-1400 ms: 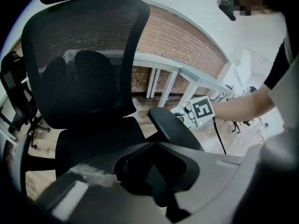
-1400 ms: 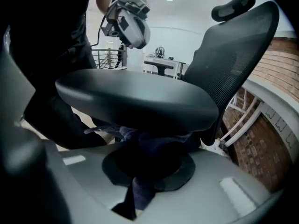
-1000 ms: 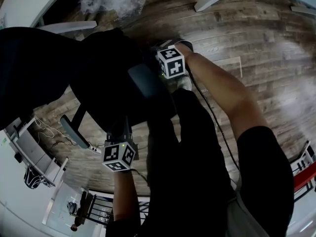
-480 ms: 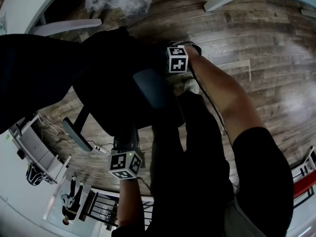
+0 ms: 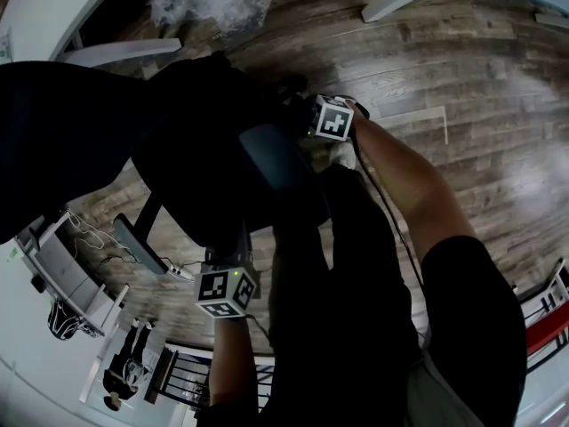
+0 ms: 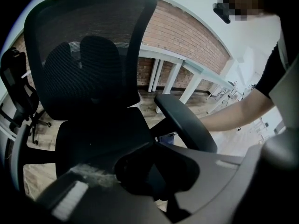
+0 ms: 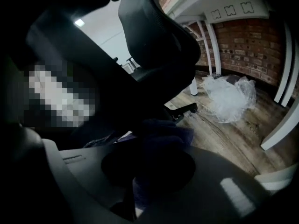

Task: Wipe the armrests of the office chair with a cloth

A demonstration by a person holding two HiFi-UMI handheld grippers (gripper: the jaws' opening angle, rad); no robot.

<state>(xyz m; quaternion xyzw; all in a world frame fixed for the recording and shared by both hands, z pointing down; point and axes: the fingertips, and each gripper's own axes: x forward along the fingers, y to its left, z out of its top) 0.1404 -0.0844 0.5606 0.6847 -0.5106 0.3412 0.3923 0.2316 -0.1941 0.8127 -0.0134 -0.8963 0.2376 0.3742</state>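
- Head view looks down on the office chair [image 5: 200, 163], with the person close by its front edge and one gripper either side of the nearer armrest [image 5: 271, 163].
- Right gripper [image 7: 156, 169]: the fingers are clamped on a dark blue cloth [image 7: 163, 136], which is bunched up and poking out past the tips. It sits just off the outer edge of that armrest, toward the backrest [image 7: 159, 36] end. It's too dark down there to tell whether the cloth is actually on the pad.
- Left gripper [image 6: 154, 171]: the fingers look pinched down on the front edge of the seat [image 6: 100, 134], with no cloth in them. My guess is it's just steadying the chair.
- Progress-wise I'd call it mid-job on the nearer armrest at best. Nothing on the pad tells wiped from unwiped, so I can't say how much of it is covered.
- The other armrest [image 5: 133, 238], off the far edge of the seat, has no gripper or cloth anywhere near it. I'd say that one is left to do.
- Some crumpled plastic wrap [image 7: 229, 94] lies on the wood floor [image 5: 462, 78] beyond the chair, well out of the way.
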